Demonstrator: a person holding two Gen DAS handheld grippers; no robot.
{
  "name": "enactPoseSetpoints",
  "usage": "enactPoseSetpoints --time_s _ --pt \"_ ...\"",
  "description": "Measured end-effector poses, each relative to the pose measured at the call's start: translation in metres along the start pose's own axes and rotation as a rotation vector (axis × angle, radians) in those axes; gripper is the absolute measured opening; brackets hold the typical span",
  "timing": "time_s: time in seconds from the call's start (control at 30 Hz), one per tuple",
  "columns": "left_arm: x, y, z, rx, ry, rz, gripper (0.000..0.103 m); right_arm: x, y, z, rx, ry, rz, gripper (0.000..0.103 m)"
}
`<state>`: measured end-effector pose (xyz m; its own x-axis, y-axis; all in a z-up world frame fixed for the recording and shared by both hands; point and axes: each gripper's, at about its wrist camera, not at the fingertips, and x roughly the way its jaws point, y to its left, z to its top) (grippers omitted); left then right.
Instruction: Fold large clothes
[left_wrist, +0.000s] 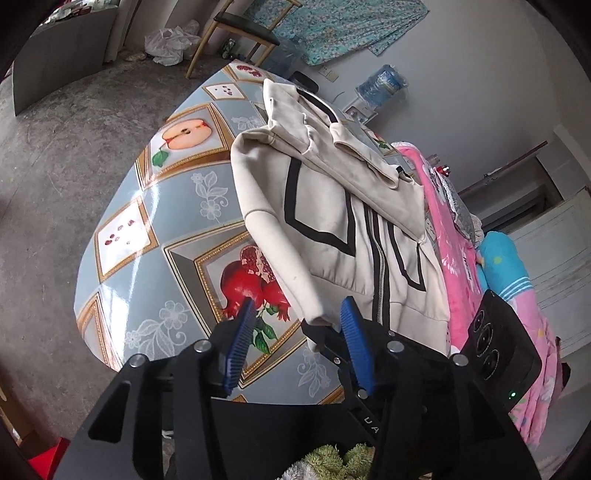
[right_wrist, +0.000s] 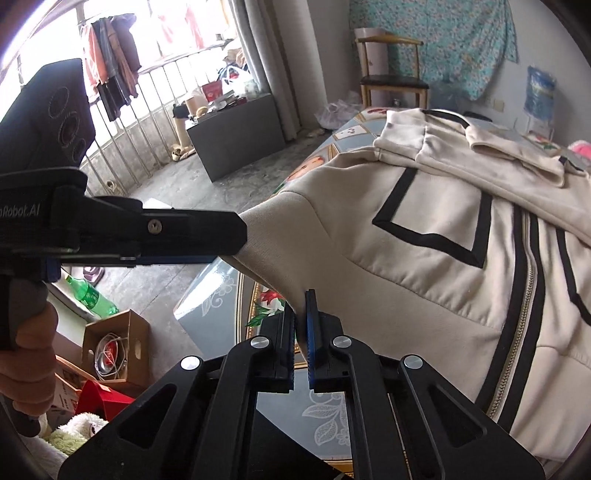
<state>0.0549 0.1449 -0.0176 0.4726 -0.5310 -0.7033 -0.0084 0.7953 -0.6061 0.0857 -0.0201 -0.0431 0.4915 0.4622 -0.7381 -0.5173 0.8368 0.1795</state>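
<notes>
Two sets of tongs work one garment: a cream zip-up jacket (left_wrist: 332, 206) with black trim, lying front-up on the desk (left_wrist: 177, 206) over a fruit-print cloth. The zipper is closed and the hood end is bunched at the far side.

Right tongs (right_wrist: 301, 328): pads together, clamped on the cuff end of the near sleeve (right_wrist: 295, 236), which is raised off the desk.

Left tongs (left_wrist: 299, 332): pads apart. In the right wrist view one finger lies against the cuff, but nothing is gripped.

Progress, as judged: early. The body lies flat and roughly squared. The sleeve is only picked up, not yet laid across the front. Remaining steps: fold this sleeve in, treat the opposite side likewise, tuck the hood, then fold the body.
</notes>
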Motion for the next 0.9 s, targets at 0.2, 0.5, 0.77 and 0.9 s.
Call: enactPoseSetpoints --time_s 0.2,0.5,0.77,0.9 --pt "0.013 0.006 0.0 -0.08 0.028 -0.099 0.052 0.004 -0.003 -0.001 0.015 0.003 0.015 0.005" --pt "0.046 0.029 0.017 -0.218 0.066 -0.187 0.043 0.0 -0.007 -0.005 0.056 -0.007 0.051 0.006" --pt "0.06 0.021 0.012 -0.156 0.088 -0.079 0.005 -0.027 -0.02 -0.017 0.087 0.011 0.031 0.043" --pt "0.059 0.004 0.006 0.022 0.062 0.094 0.005 -0.064 -0.063 -0.035 0.213 0.007 -0.075 0.061"
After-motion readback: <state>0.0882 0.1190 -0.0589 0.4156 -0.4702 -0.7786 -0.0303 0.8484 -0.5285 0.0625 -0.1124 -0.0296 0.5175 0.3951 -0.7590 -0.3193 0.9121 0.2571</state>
